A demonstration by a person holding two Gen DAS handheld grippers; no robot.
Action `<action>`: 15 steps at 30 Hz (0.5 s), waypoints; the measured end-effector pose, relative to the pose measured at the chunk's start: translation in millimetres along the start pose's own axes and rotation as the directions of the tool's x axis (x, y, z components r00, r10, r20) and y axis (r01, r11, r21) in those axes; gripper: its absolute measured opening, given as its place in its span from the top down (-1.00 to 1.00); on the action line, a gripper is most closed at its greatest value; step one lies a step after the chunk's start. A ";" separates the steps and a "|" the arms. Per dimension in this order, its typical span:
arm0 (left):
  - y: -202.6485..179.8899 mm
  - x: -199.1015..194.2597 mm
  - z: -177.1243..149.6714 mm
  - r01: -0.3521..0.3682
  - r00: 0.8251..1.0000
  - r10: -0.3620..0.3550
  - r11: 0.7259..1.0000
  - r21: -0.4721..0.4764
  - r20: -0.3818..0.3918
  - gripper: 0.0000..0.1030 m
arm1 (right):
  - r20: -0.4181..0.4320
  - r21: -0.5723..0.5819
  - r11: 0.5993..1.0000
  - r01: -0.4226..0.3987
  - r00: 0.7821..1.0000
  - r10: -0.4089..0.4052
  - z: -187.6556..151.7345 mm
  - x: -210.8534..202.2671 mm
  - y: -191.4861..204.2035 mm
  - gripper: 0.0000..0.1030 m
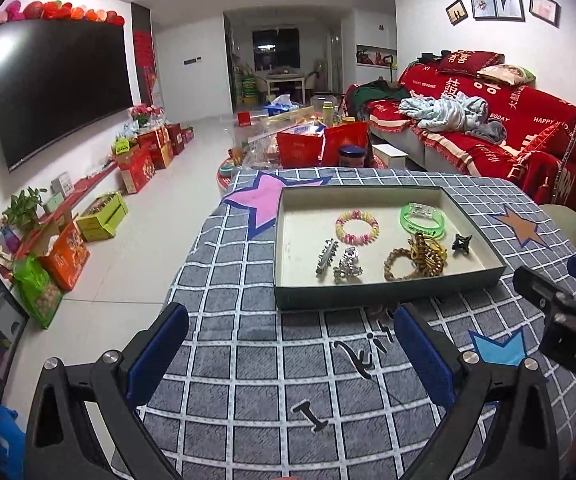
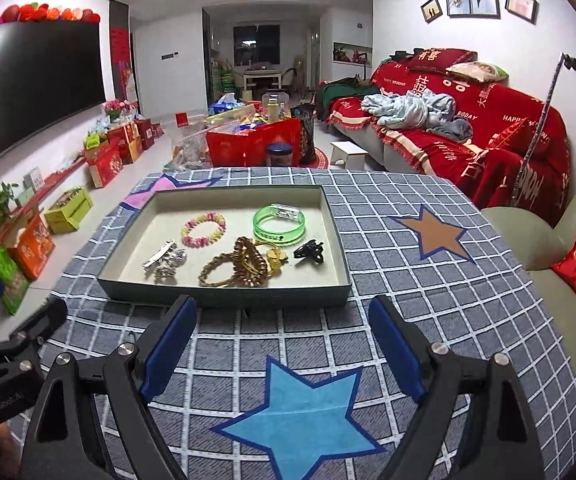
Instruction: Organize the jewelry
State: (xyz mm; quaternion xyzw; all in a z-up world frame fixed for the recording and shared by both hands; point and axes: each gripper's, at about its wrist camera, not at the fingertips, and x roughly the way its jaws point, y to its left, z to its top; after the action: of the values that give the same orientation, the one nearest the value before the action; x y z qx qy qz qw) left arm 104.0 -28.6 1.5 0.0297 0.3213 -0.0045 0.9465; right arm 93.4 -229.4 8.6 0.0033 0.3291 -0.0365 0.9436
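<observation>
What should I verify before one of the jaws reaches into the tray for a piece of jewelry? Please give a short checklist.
1. Left gripper jaws open, nothing between them: ok.
2. Right gripper jaws open, nothing between them: ok.
3. Tray flat on the checked cloth: ok.
4. Green bangle and pink bead bracelet lying apart, easy to pick: ok.
5. Brown and gold pieces separated: not ok, they overlap.
6. Silver clips separated: cannot tell.

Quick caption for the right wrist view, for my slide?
Open right gripper hovers before a shallow tray of bracelets and hair clips on a checked tablecloth.
</observation>
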 end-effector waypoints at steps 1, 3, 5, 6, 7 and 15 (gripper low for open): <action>-0.8 2.9 0.5 0.001 1.000 -0.001 1.000 -0.005 -0.002 -1.00 | -0.003 0.001 1.000 0.002 1.000 -0.002 -0.5 2.5 -0.2 -0.74; -1.2 7.9 0.6 0.002 1.000 -0.003 1.000 -0.015 -0.014 -1.00 | -0.006 0.001 1.000 0.009 1.000 -0.009 -1.4 8.0 -0.3 -0.74; -2.5 13.9 0.2 0.000 1.000 -0.001 1.000 -0.022 -0.025 -1.00 | -0.004 0.001 1.000 0.012 1.000 -0.012 -1.8 11.9 -0.5 -0.74; -3.6 17.4 -0.3 -0.003 1.000 0.002 1.000 -0.022 -0.028 -1.00 | -0.003 0.004 1.000 0.012 1.000 -0.012 -1.7 13.7 -1.0 -0.74; -4.9 21.0 -0.8 -0.008 0.999 0.008 1.000 -0.020 -0.032 -1.00 | -0.002 0.004 1.000 0.013 1.000 -0.013 -2.1 14.5 -0.7 -0.74; -9.8 31.8 -5.2 -0.013 0.999 0.013 1.000 0.002 -0.040 -1.00 | 0.004 -0.003 1.000 0.023 1.000 -0.023 0.5 17.7 0.5 -0.74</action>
State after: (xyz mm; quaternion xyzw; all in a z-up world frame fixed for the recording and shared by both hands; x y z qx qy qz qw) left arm 125.8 -37.7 -22.4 0.0329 0.3400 0.0019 0.9398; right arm 107.6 -230.1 -2.0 -0.0018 0.3274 -0.0467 0.9437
